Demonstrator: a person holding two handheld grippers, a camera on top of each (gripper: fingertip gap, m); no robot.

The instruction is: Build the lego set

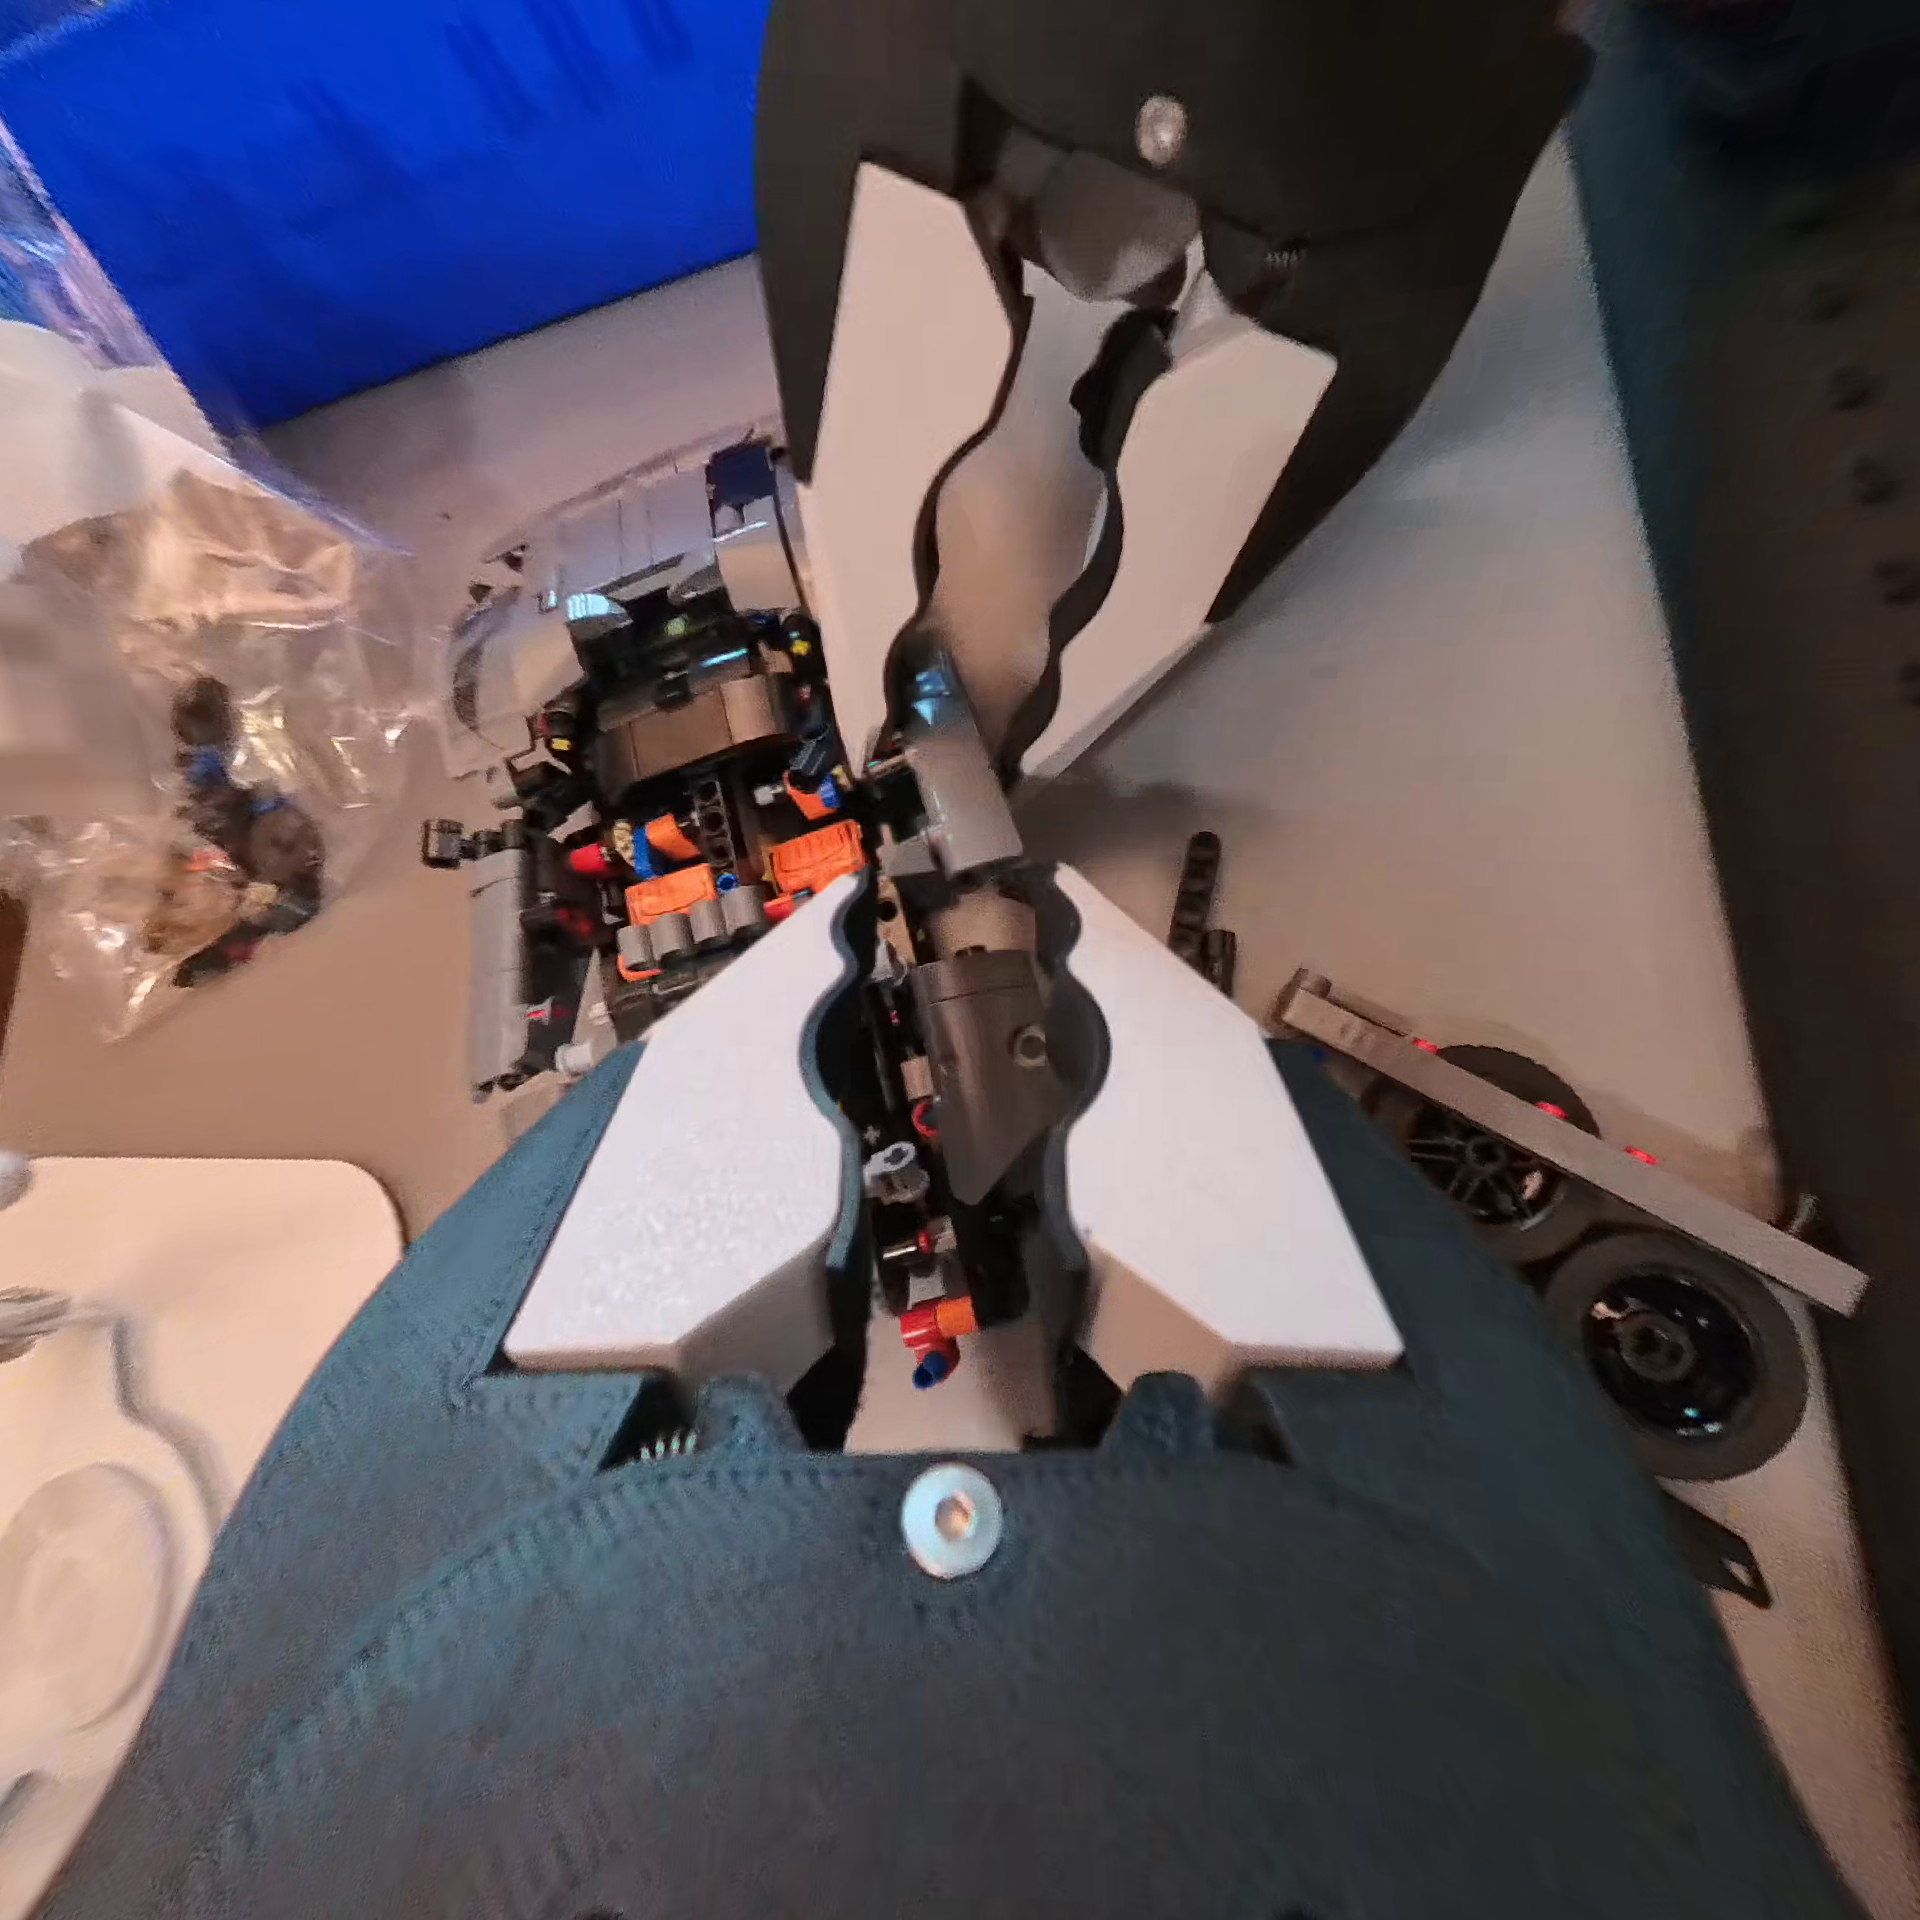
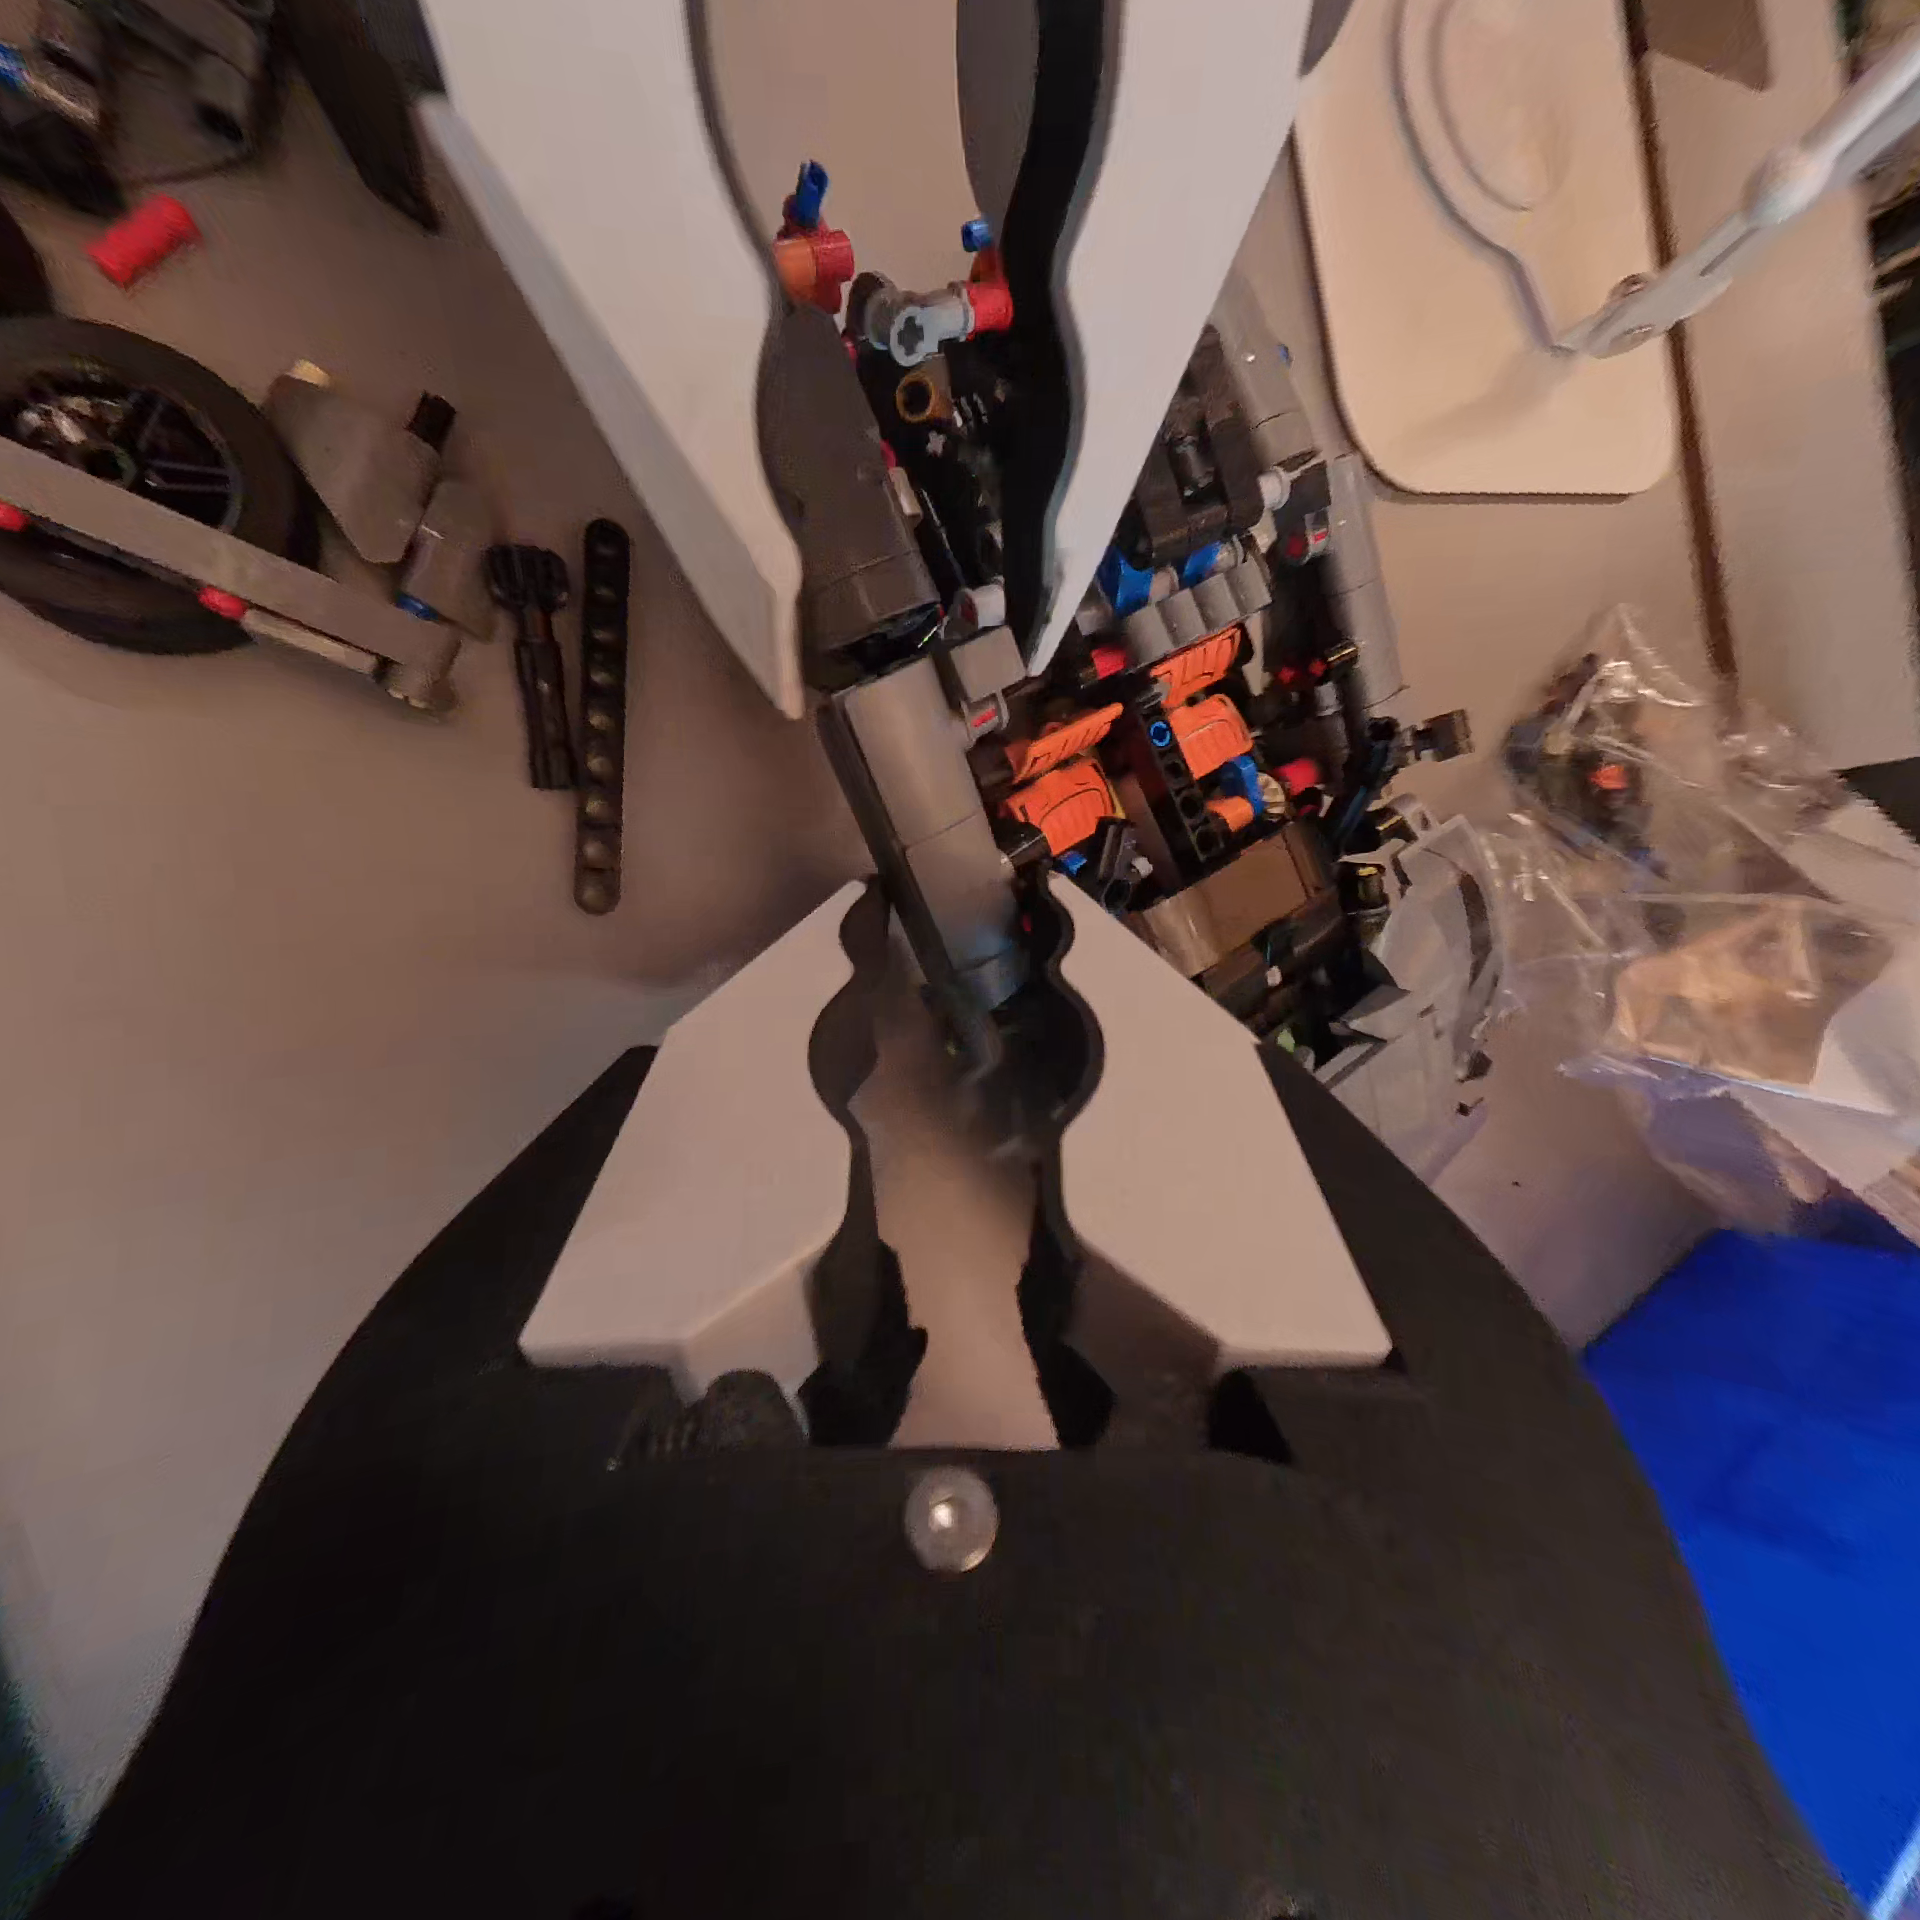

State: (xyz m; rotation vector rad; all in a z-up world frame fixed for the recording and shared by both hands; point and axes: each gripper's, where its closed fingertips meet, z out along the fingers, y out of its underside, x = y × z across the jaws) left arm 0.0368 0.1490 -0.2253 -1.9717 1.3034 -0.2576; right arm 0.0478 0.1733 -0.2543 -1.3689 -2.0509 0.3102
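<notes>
Between my two grippers, over the middle of the table (image 1: 1403,727), sat a long grey side assembly (image 1: 961,790) of the lego car. My left gripper (image 1: 961,914) was clamped on its darker end and my right gripper (image 2: 961,904) was closed on its lighter grey end from the opposite side. Just beside it lay the car chassis (image 1: 686,790), well advanced by my judgement, with orange seats, engine cylinders and white body panels in place. Plenty remained: two black wheels (image 1: 1673,1351) under a grey beam assembly (image 1: 1558,1132), a loose black beam (image 2: 603,717) and a clear bag of parts (image 1: 218,727) lay unused, so I reckoned the build was perhaps past halfway.
</notes>
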